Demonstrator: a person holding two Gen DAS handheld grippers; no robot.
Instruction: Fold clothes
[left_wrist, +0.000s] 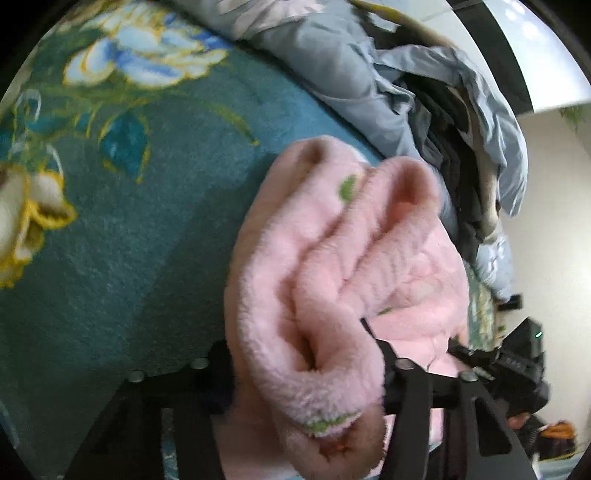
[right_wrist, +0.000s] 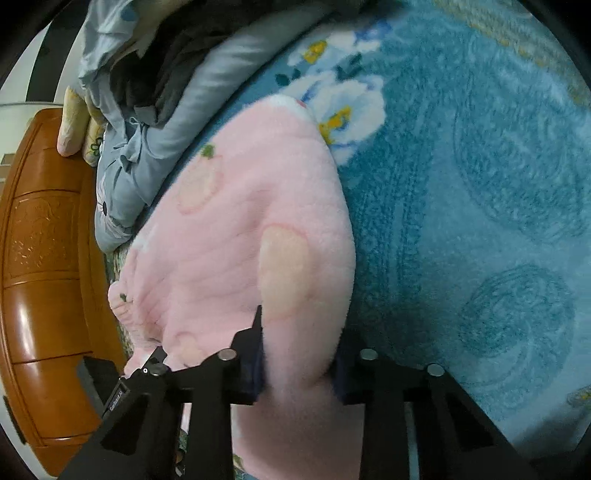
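A fluffy pink fleece garment (left_wrist: 343, 266) with pale peach spots and green marks lies bunched on the teal floral blanket (left_wrist: 129, 240). In the left wrist view its thick folds fill the gap between my left gripper's (left_wrist: 303, 373) black fingers, which are shut on a folded edge. The right wrist view shows the same pink garment (right_wrist: 240, 236) spread flatter. One rounded fold is pinched between the two dark pads of my right gripper (right_wrist: 297, 373). Both grippers hold the garment close together at its near end.
A heap of grey-blue and dark clothes (left_wrist: 354, 81) lies just behind the garment, also seen as grey-blue bedding (right_wrist: 155, 110). Brown wooden furniture (right_wrist: 48, 258) stands to the left of the bed. The teal blanket (right_wrist: 480, 221) stretches to the right.
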